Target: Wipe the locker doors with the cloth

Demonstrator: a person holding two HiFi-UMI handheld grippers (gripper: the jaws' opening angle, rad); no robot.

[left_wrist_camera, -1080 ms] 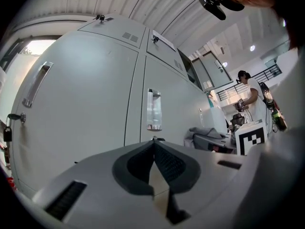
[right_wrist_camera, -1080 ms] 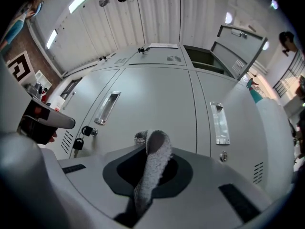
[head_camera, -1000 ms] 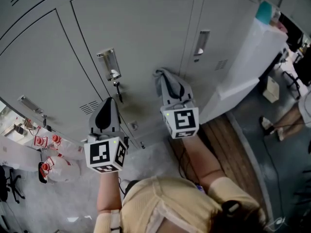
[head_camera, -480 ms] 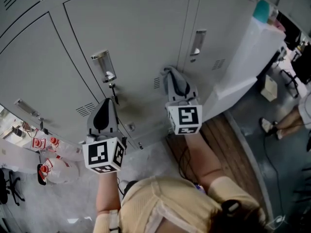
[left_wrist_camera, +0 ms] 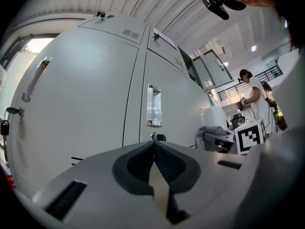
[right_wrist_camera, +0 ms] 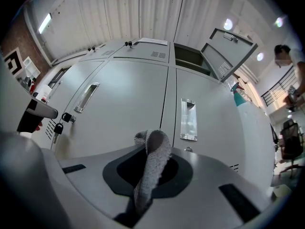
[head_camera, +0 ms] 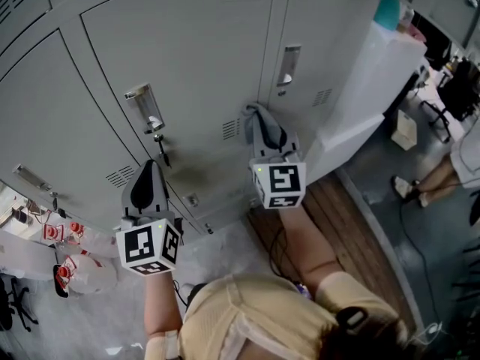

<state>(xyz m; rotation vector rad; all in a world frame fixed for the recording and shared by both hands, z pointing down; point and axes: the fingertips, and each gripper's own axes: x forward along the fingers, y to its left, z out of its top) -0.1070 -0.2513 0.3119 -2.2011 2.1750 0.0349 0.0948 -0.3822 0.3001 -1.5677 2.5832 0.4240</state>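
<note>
Cloth (right_wrist_camera: pixel 152 163), grey, clamped between the jaws of right gripper (head_camera: pixel 260 122); its folded end sticks out toward locker doors (head_camera: pixel 187 58), at the seam between middle and right door, below the right handle (head_camera: pixel 286 64). Contact with door: cannot tell. Right forearm (head_camera: pixel 304 242) stretched forward. Left gripper (head_camera: pixel 147 177) jaws pressed together, nothing between, aimed at the door below the key (head_camera: pixel 161 154); held lower, apart from right.

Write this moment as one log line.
right tool: shut on cloth | left tool: shut, empty | cloth: by locker door, contact unclear
</note>
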